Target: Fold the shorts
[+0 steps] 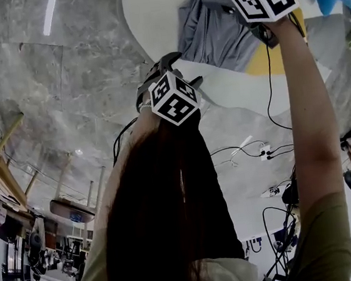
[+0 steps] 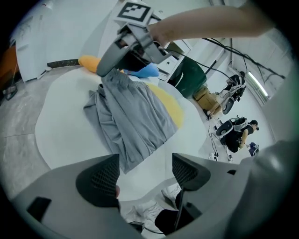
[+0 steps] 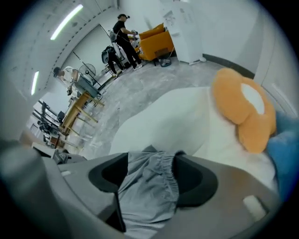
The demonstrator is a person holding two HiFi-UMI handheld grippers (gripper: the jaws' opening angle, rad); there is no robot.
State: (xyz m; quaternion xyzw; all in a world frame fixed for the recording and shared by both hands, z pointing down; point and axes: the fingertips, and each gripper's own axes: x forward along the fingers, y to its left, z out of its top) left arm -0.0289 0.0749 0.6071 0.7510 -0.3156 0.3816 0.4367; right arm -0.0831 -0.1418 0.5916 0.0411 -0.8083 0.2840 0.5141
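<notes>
Round white table (image 2: 56, 135) over a grey stone floor, workshop clutter behind. Grey shorts (image 2: 135, 116) lie rumpled mid-table, waistband toward 12 o'clock. There the right gripper (image 3: 148, 175) has its jaws apart, waistband bunched loose between them. The left gripper (image 2: 144, 173) is wide and empty over the table's 6 o'clock edge. Judged: still laying out, no fold yet. Next calls for a firm pinch on the waistband, with the left taking the hem.
</notes>
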